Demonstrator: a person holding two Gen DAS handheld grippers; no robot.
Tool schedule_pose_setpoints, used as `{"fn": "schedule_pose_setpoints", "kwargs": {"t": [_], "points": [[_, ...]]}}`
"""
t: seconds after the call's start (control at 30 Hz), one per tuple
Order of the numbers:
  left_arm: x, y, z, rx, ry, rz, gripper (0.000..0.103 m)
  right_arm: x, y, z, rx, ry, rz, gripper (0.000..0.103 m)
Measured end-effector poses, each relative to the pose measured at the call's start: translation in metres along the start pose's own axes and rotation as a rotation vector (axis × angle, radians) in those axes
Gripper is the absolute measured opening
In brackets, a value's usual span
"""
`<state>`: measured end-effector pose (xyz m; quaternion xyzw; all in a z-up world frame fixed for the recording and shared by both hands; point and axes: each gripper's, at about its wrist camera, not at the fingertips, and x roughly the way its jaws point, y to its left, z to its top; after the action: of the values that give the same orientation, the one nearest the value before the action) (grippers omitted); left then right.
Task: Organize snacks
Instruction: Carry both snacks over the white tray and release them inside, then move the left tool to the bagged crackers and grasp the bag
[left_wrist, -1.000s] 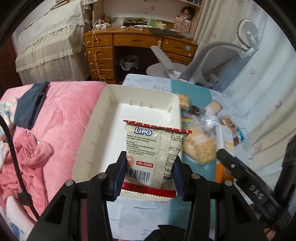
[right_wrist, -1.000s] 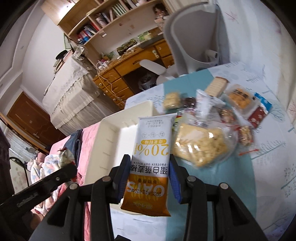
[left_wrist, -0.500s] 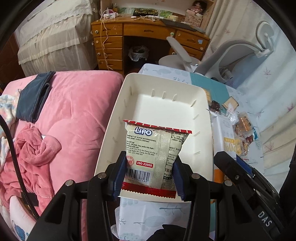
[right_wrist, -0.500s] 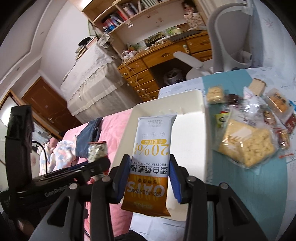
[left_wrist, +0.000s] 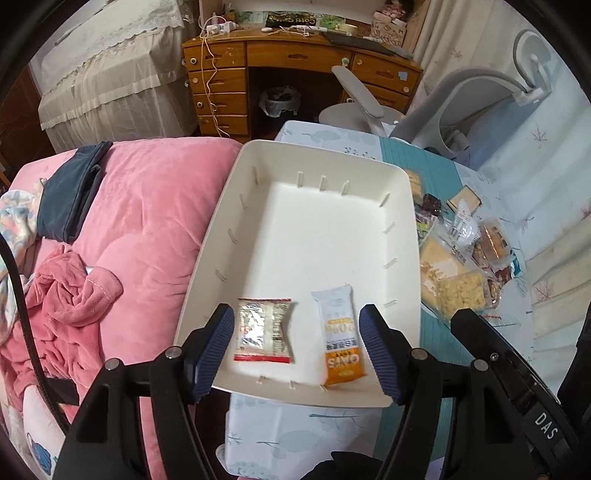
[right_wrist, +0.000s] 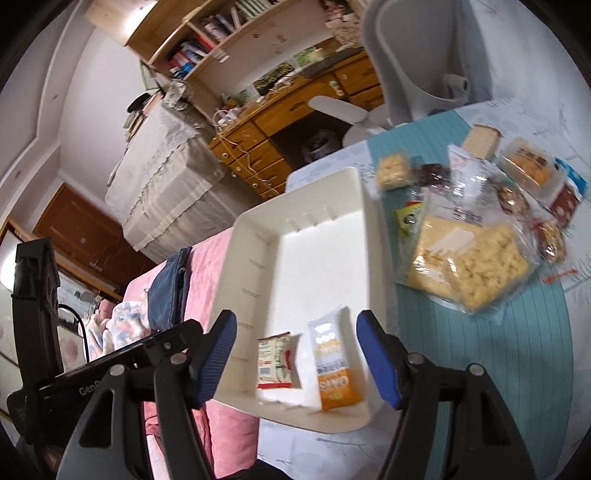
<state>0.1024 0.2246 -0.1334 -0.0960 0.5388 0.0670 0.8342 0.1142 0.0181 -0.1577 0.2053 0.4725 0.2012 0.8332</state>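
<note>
Matt white plastic tray (left_wrist: 402, 229), glossy foil packets (left_wrist: 264, 330), plush pink blanket (left_wrist: 147, 206).

Left tool (left_wrist: 297, 345): jaws now spread wide with nothing between them; a second ago clamped on the Lipo packet (left_wrist: 264, 330). Packet now lies in the near end of the white tray (left_wrist: 221, 236). Right tool (right_wrist: 293, 356): likewise spread, oat bar (right_wrist: 334, 369) released. Bar lies just beside the packet, on its right, both slightly motion-blurred.
</note>
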Motion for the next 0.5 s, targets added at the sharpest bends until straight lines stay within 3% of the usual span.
{"fn": "schedule_pose_setpoints", "kwargs": {"t": [0.13, 0.5], "points": [[0.002, -0.020, -0.005, 0.002, 0.015, -0.010, 0.069, -0.009, -0.018, 0.002, 0.028, 0.013, -0.022, 0.068], [-0.003, -0.095, -0.016, -0.015, 0.041, -0.075, 0.082, -0.044, -0.081, 0.015, 0.049, 0.065, -0.096, 0.068]]}}
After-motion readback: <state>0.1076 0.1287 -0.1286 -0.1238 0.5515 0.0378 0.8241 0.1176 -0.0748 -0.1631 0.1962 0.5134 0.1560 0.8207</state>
